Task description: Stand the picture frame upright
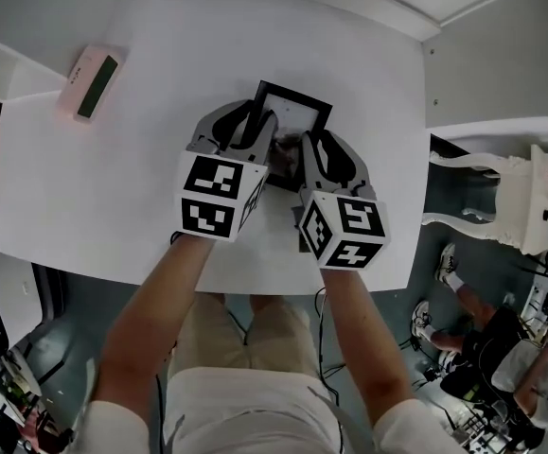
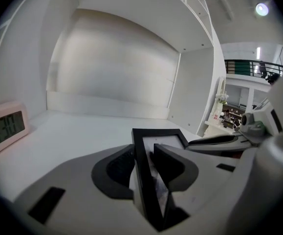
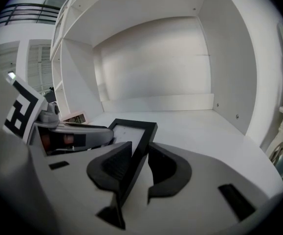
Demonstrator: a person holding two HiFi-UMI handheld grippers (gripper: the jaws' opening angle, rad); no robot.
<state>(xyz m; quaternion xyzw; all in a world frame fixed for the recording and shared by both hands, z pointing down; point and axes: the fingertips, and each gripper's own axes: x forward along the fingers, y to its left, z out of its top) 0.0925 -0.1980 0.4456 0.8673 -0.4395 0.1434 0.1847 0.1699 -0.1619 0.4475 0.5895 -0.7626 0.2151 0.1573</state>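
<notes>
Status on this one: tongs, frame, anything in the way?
Left tongs and right tongs both shut on the picture frame, one each side. Frame tilted, not standing yet. Pink clock off left, clear of it.

Pink clock (image 2: pixel 3 127), display starting 15, rest unclear

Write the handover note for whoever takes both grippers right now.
Left gripper: shut on the left side rail of the black rectangular picture frame.
Right gripper: shut on the frame's right side rail.
Frame: held between the two over the middle of the white table, leaning, not standing on its own.
Pink rectangular clock: far left on the table, well apart.
Done: both sides gripped.
Left: bring the frame upright, seat it on the table, then let go.
</notes>
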